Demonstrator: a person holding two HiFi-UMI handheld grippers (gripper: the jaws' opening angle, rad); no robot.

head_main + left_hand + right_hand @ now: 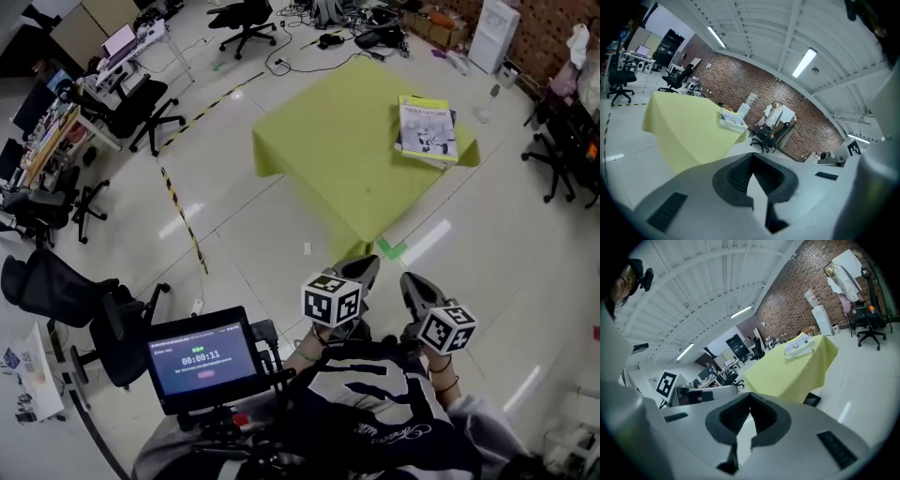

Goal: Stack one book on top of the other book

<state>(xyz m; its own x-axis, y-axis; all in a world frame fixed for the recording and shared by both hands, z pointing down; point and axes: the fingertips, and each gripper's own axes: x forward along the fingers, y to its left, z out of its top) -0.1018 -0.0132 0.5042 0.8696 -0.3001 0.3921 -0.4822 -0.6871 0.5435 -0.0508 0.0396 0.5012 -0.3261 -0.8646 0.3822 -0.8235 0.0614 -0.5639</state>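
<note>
Two books lie one on the other at the far right corner of a table under a yellow-green cloth; the top one has a pale illustrated cover. They also show in the left gripper view as books and in the right gripper view as books. My left gripper and right gripper hang close to my body, well short of the table. Both are shut with nothing between the jaws, as the left gripper and right gripper show in their own views.
Black office chairs and desks line the left side. Another chair stands right of the table. Black-and-yellow tape runs across the floor. A green tape mark lies by the table's near corner. A screen sits at my lower left.
</note>
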